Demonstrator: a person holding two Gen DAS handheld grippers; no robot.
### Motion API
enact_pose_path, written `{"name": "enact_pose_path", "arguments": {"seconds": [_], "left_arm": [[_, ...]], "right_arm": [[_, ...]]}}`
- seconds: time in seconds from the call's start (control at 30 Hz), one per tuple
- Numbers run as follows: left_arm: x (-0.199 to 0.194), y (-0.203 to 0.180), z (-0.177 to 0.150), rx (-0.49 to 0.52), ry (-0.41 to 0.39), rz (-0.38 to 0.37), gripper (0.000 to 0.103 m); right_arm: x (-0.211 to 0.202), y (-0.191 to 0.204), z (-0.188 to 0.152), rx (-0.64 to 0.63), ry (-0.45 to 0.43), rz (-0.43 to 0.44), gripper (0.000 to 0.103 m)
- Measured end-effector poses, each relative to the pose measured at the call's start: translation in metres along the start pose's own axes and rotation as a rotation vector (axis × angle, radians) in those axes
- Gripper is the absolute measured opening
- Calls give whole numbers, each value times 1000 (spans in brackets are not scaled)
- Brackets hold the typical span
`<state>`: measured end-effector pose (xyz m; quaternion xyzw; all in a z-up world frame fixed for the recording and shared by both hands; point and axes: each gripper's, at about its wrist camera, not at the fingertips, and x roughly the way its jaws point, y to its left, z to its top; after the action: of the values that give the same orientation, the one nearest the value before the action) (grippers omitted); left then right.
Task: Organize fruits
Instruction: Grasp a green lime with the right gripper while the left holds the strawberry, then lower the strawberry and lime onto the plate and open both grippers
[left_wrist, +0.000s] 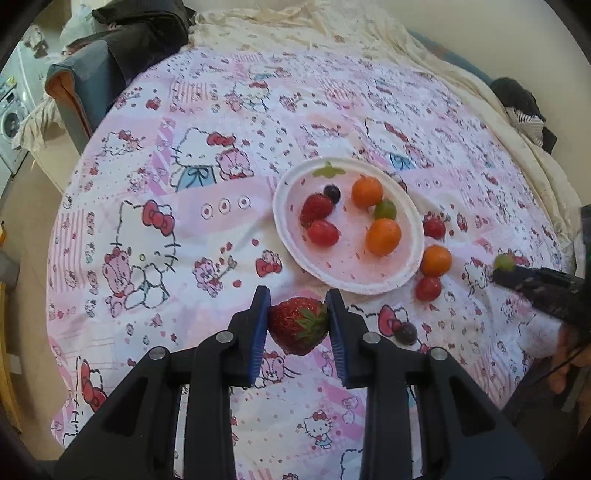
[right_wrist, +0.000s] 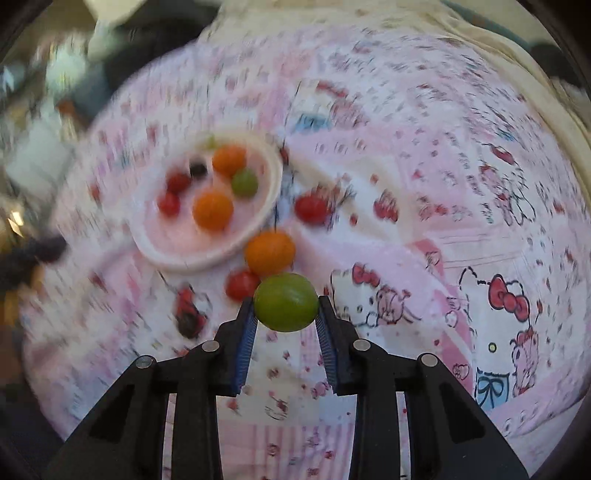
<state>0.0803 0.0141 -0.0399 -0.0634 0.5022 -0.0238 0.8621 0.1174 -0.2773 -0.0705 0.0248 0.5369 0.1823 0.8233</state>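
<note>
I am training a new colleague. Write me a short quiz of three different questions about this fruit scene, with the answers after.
1. True or false: the left claw holds a strawberry.
2. Which fruit is in the right claw? A) orange fruit B) green fruit C) red tomato
3. Fill in: the dark berry near the left claw lies on the ______, not on the plate.

Key
1. True; both pads press on the strawberry.
2. B; the round green fruit sits between the pads, off the cloth.
3. cloth
</note>
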Motion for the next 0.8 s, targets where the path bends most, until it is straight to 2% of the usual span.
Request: {"name": "enact_pose_path", "arguments": {"seconds": [0.13, 0.3, 0.47, 0.67, 0.8], "left_arm": [[-8, 6, 5, -16, -53, 8, 27], [-19, 8, 20, -7, -125, -18, 27], [-8, -8, 40, 72, -148, -63, 27], [28, -31, 53, 150, -106, -65, 27], [51, -47, 56, 190, -74, -71, 27]], "right_arm": [[-28, -14, 13, 96, -141, 87, 34], [-37, -13, 34, 127, -220, 154, 34], [-22, 1, 57, 118, -199, 222, 34], [17, 22, 83, 45, -129, 220, 34], [52, 16, 94, 73, -55, 220, 34]]}}
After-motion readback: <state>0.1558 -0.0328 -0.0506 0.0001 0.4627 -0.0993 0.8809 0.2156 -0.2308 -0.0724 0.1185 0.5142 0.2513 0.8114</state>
